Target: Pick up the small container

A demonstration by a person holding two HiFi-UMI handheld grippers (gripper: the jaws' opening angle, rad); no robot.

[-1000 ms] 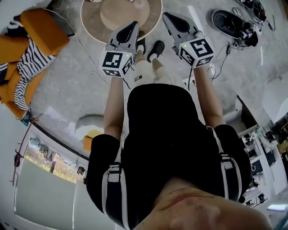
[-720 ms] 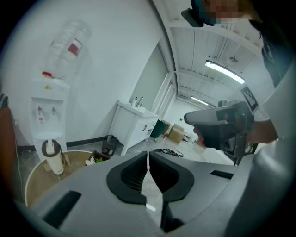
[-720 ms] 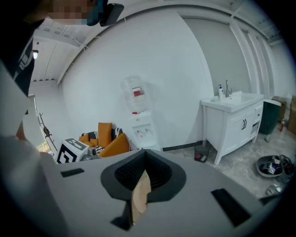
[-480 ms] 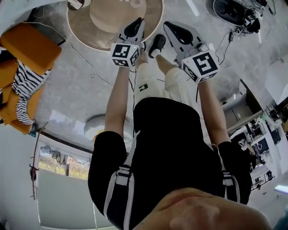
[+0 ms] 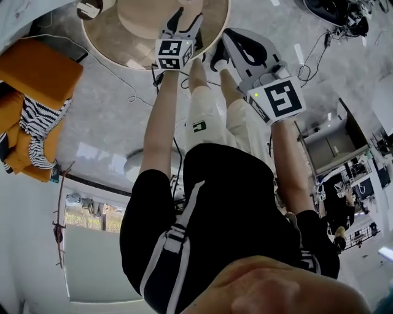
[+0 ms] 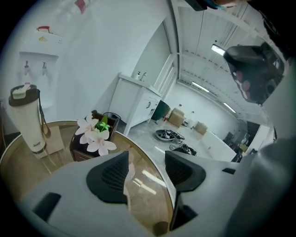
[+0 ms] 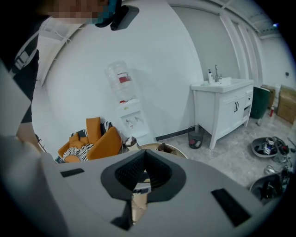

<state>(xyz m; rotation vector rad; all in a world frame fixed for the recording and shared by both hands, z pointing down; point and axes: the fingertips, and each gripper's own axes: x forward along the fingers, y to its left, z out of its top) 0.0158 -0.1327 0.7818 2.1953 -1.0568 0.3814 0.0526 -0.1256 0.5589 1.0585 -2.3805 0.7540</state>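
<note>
On the round glass-topped table [image 6: 138,180] stand a tall cream tumbler with a lid [image 6: 28,118] and a dark box of pale flowers [image 6: 95,134], with a dark mesh cup [image 6: 111,121] behind it. Which of these is the small container I cannot tell. My left gripper [image 5: 186,15] reaches over the table's near edge [image 5: 110,43]; its jaws are opening, and nothing is between the pads [image 6: 111,176]. In the left gripper view the gripper [image 6: 147,173] points past the flowers. My right gripper [image 5: 230,34] hangs short of the table, shut and empty [image 7: 144,172].
An orange armchair [image 5: 37,73] with a striped cloth stands left of the table. A water dispenser [image 7: 122,92], a white vanity cabinet [image 7: 224,106] and a small bin [image 7: 195,136] line the wall. Cables and dark gear lie on the floor [image 6: 169,135].
My left gripper has moved forward over the table edge and its jaws have gone from shut to open. The right gripper has stayed shut, a little behind.
</note>
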